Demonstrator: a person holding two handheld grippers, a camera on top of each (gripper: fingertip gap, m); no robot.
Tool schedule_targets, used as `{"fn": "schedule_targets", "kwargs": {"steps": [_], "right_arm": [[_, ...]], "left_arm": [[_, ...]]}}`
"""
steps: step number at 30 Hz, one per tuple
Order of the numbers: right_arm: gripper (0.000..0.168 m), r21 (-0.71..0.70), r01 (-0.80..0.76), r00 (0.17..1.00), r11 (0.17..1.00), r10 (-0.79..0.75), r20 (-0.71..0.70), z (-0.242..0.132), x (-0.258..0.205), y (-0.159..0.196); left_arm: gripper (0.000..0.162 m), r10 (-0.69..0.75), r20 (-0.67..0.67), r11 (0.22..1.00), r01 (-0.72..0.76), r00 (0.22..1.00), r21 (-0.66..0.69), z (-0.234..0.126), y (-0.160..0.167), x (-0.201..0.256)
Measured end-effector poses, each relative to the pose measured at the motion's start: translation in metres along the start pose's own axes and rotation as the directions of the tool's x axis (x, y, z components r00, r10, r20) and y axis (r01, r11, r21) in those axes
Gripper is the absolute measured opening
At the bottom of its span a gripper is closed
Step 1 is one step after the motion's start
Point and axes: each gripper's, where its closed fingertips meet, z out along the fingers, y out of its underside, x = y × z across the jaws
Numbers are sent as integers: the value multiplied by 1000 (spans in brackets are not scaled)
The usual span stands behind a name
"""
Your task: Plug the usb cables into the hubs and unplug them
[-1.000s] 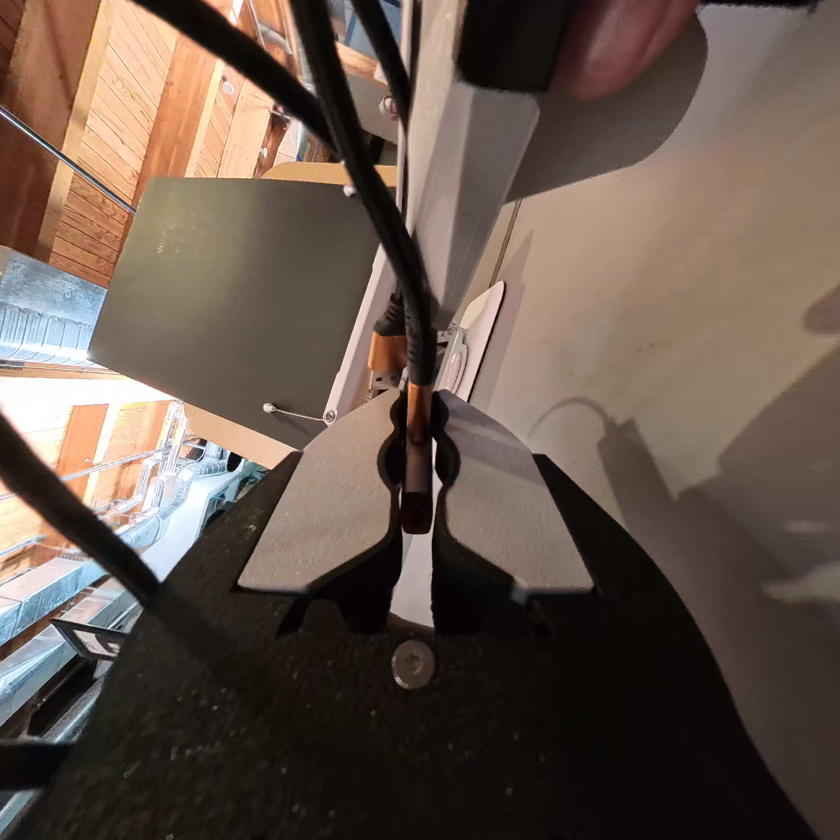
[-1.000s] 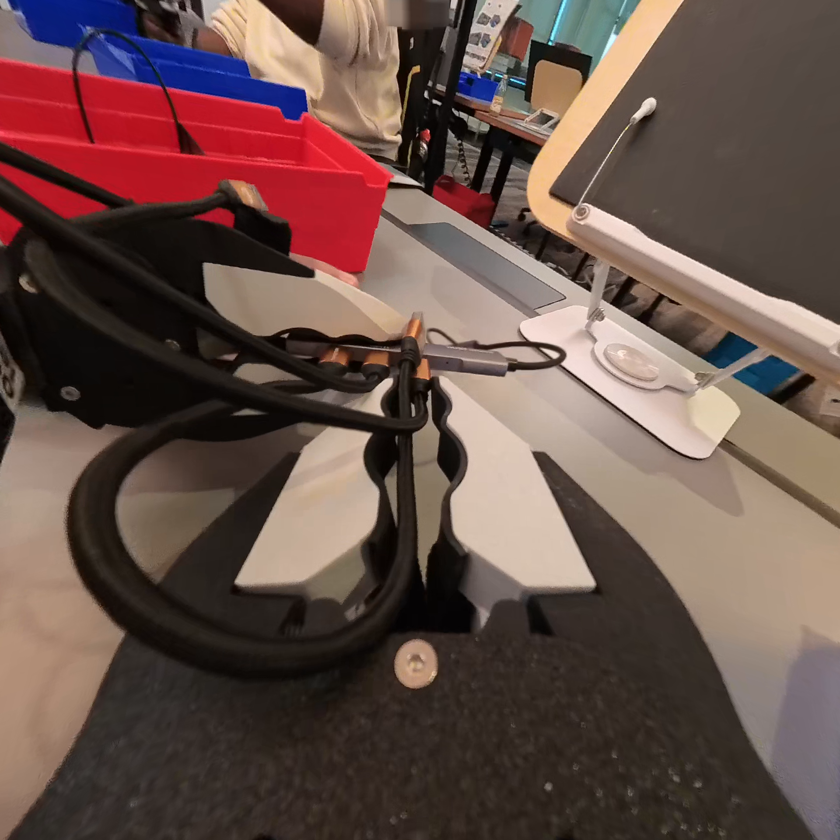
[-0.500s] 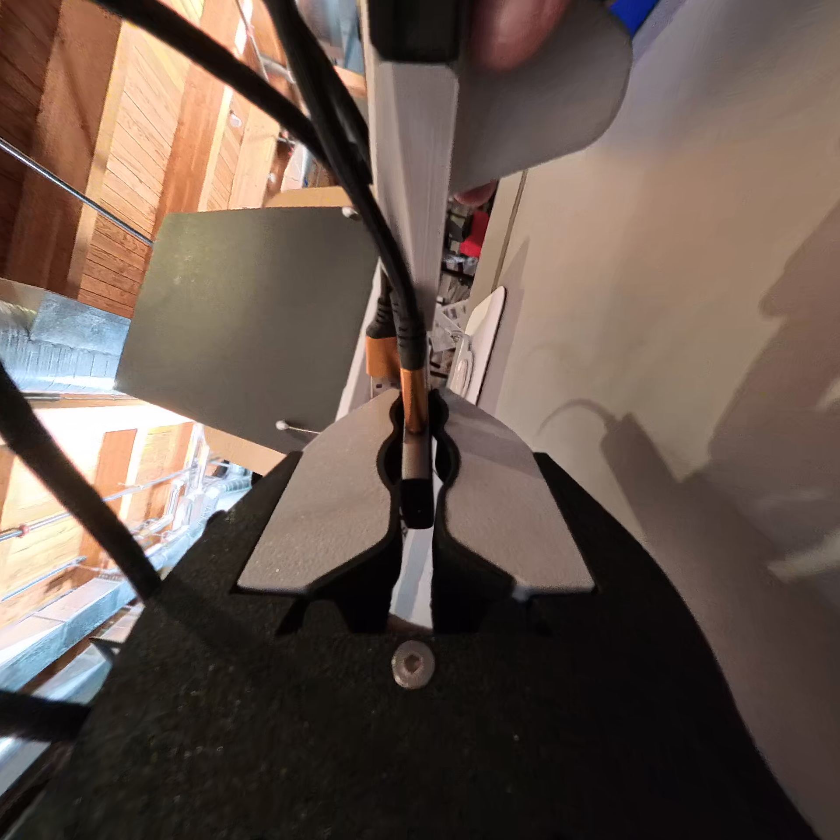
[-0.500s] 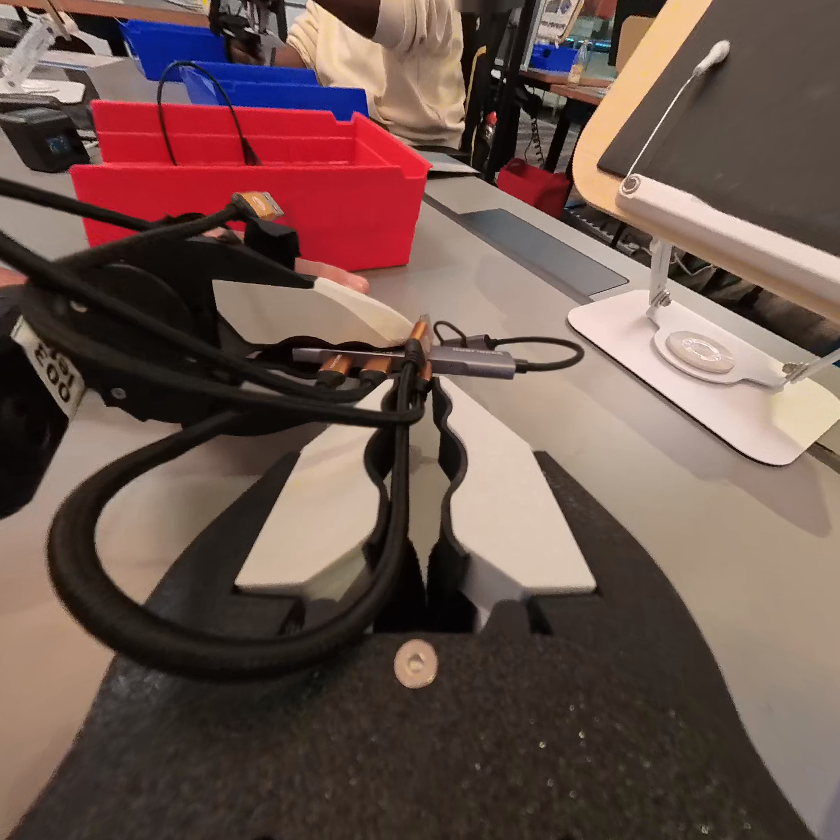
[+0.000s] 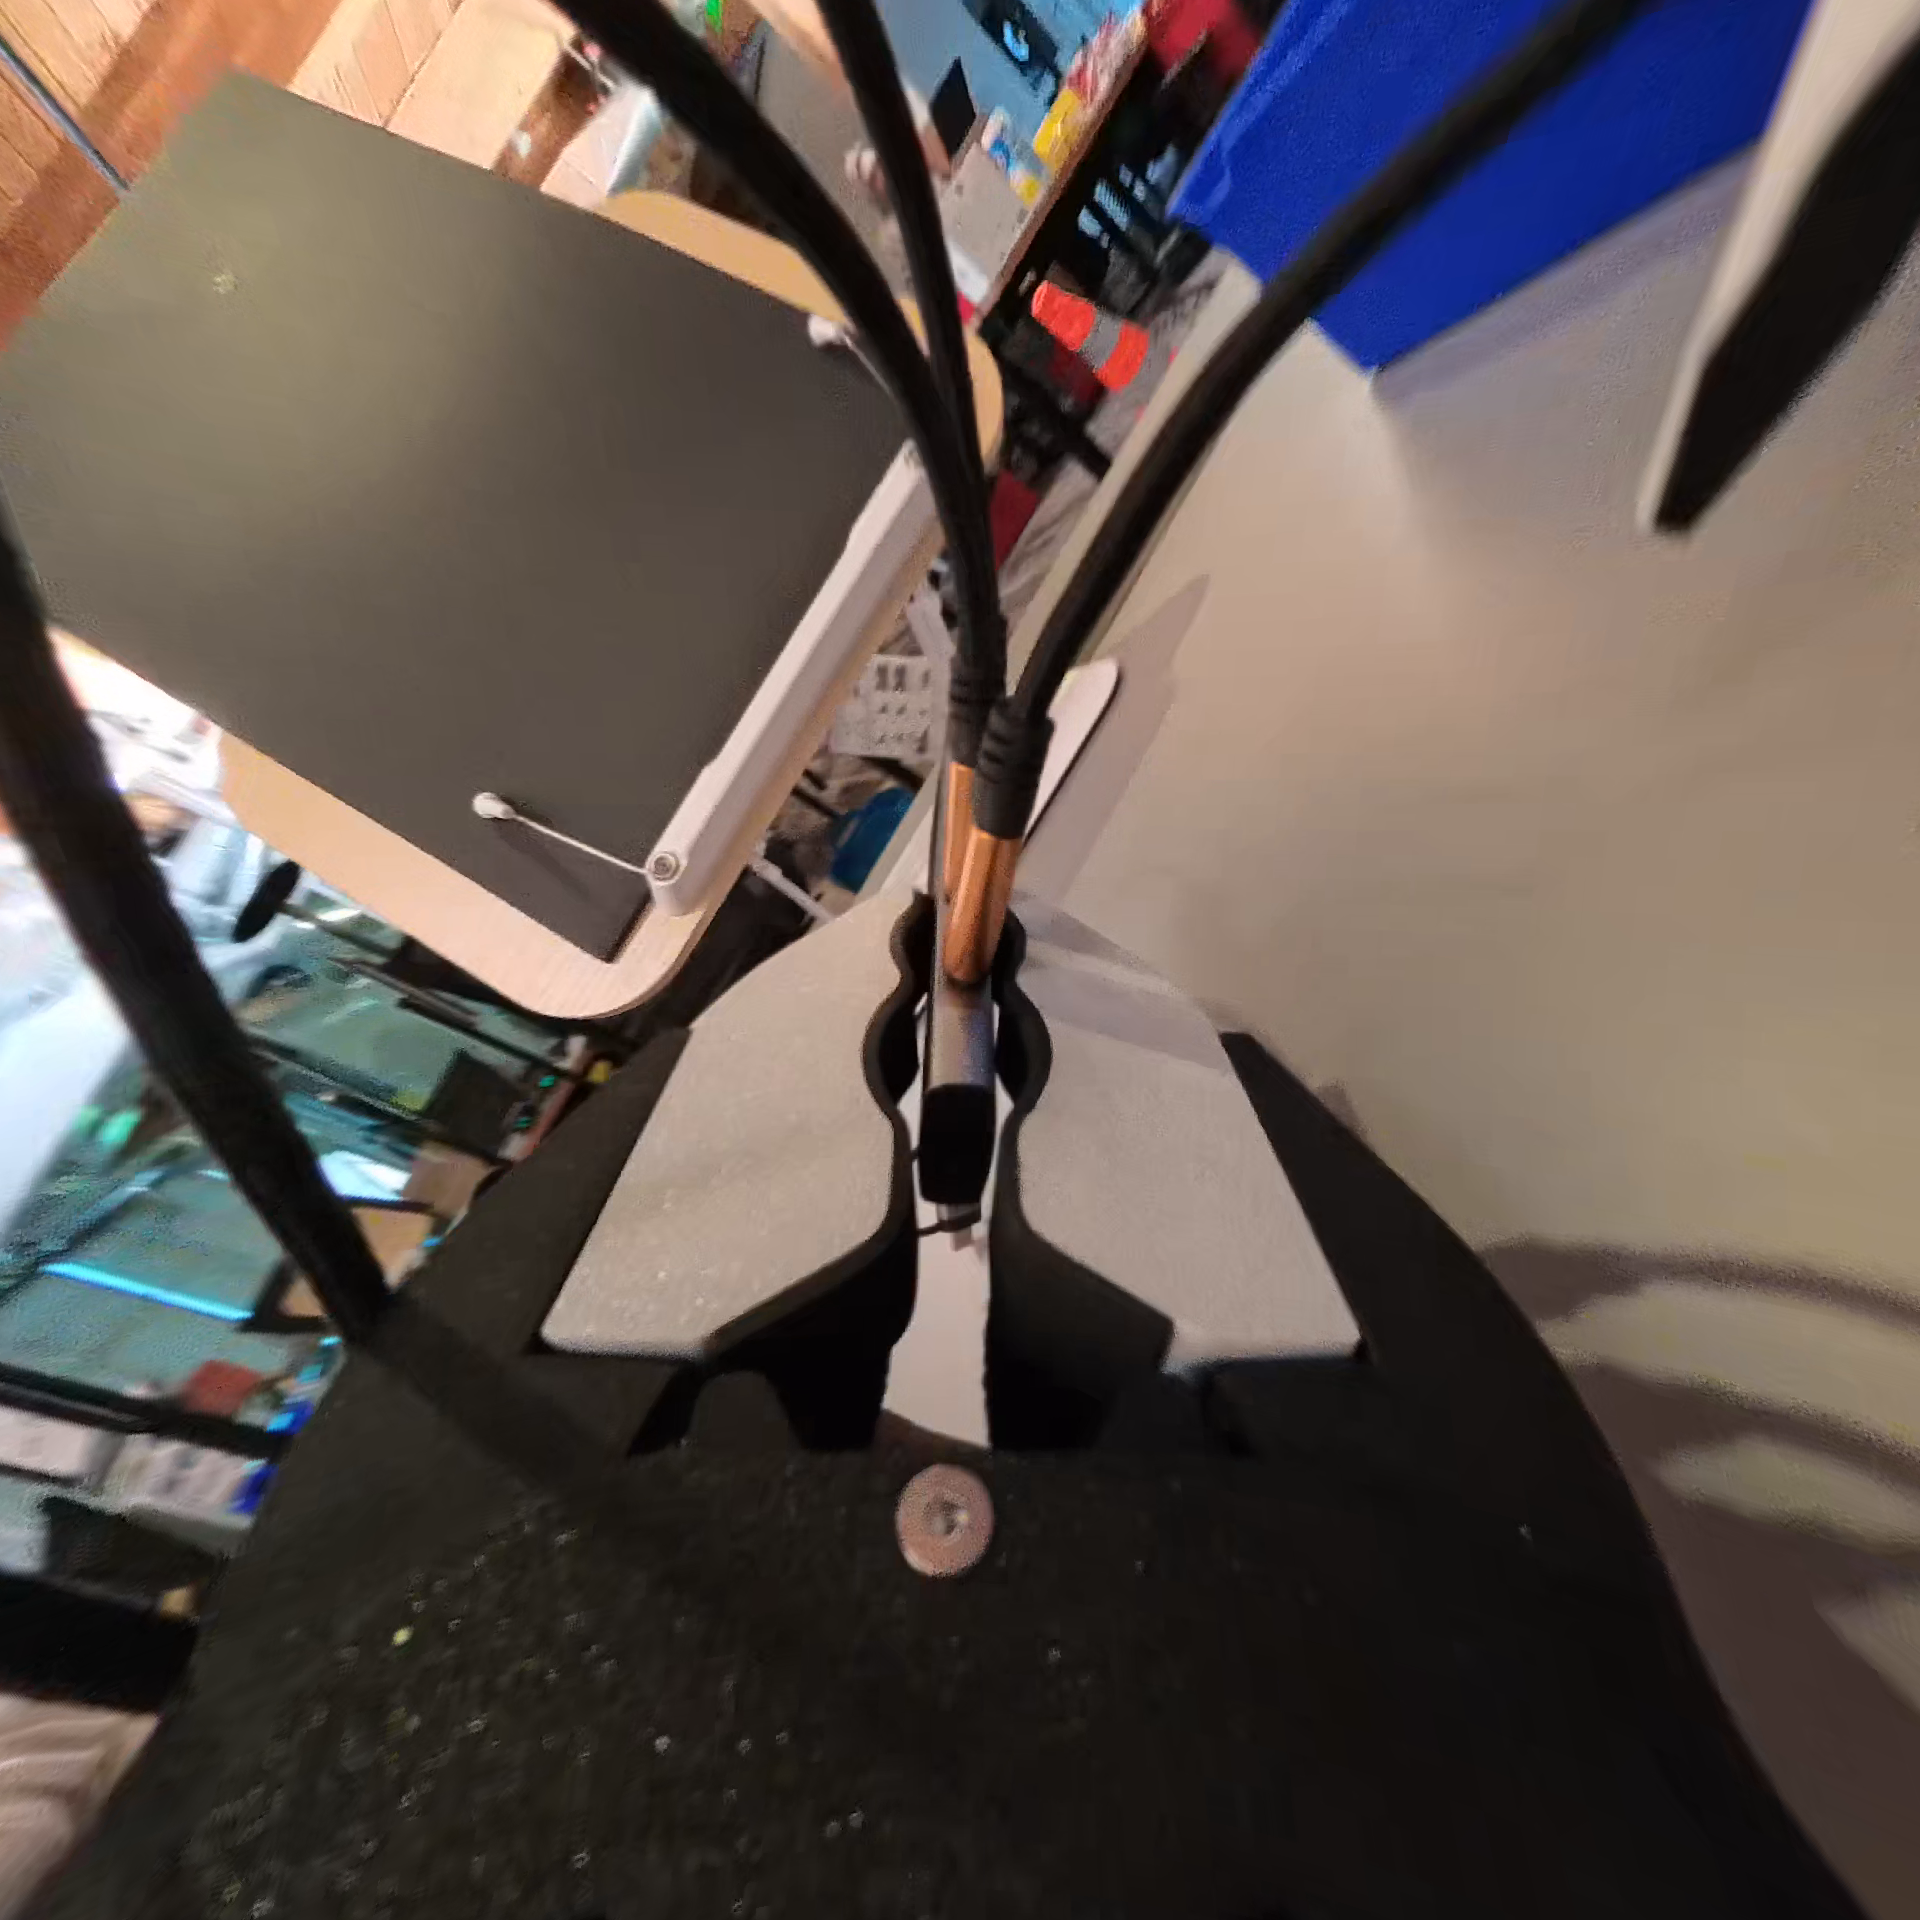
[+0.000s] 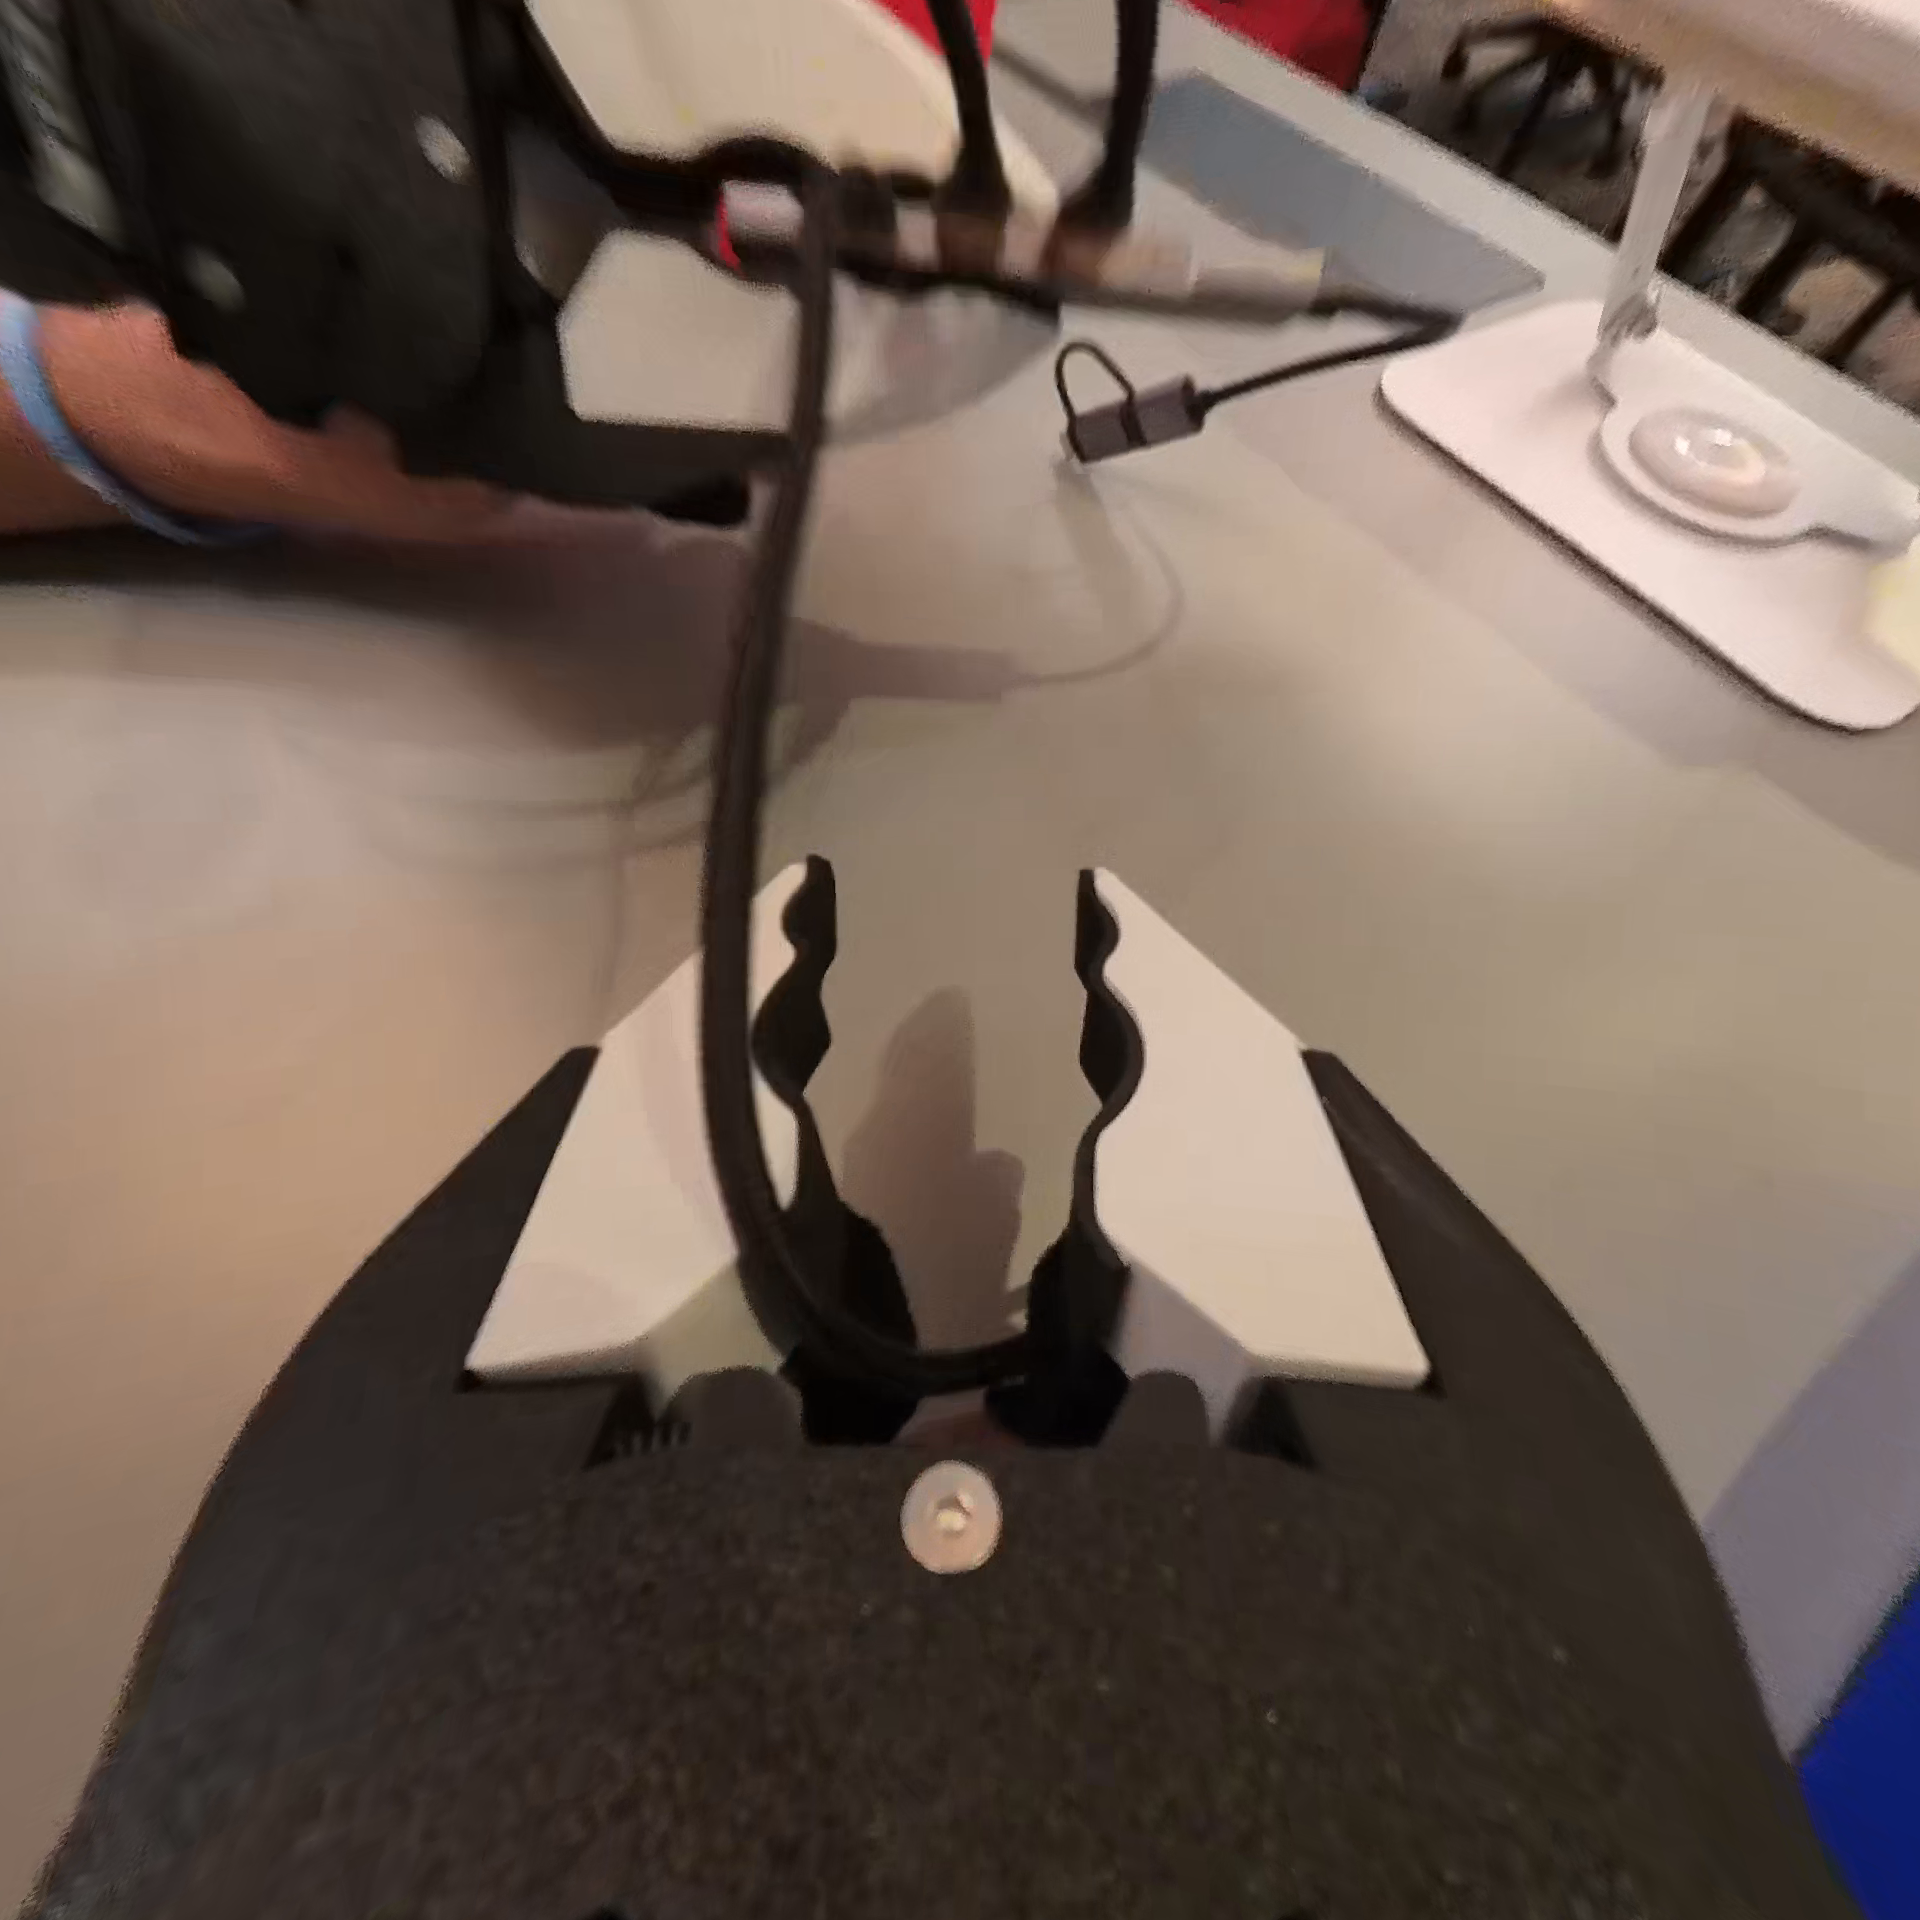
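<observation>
Left wrist view: the left claw [image 5: 956, 1039] still pinches the grey hub [image 5: 951, 1081], copper plugs [image 5: 977, 883] seated in it. Right wrist view: the right claw [image 6: 951, 914], clamped on a cable [image 6: 748, 831] before, now stands spread above the counter [image 6: 1351, 831].

Bare table [image 6: 1299, 831] lies ahead of the right claw [image 6: 951, 883] — a black cable [image 6: 748, 831] crosses left, a white stand base [image 6: 1662, 540] blocks far right.
</observation>
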Motion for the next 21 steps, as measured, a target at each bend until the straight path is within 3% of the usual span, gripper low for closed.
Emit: {"fn": "schedule_targets", "kwargs": {"steps": [2, 4, 6, 8, 15, 21], "right_arm": [[46, -82, 16, 994, 996, -25, -110, 3, 16, 6], [46, -27, 48, 986, 998, -51, -160, 2, 25, -13], [48, 43, 78, 991, 996, -73, -108, -1, 19, -39], [45, 79, 120, 989, 990, -112, -92, -7, 17, -58], [41, 97, 92, 993, 991, -84, -83, -18, 18, -69], [39, 103, 53, 998, 993, -48, -49, -16, 10, -61]], "left_arm": [[9, -57, -10, 997, 58, 998, 42, -7, -13, -1], [9, -162, -78, 979, 170, 984, 112, -16, -32, 1], [9, -309, -186, 928, 339, 933, 156, -26, -51, 3], [9, -396, -208, 895, 427, 894, 132, -29, -57, -3], [9, -438, -208, 881, 463, 875, 92, -43, -62, -13], [9, -576, -240, 798, 601, 782, 43, -49, -70, -27]]}}
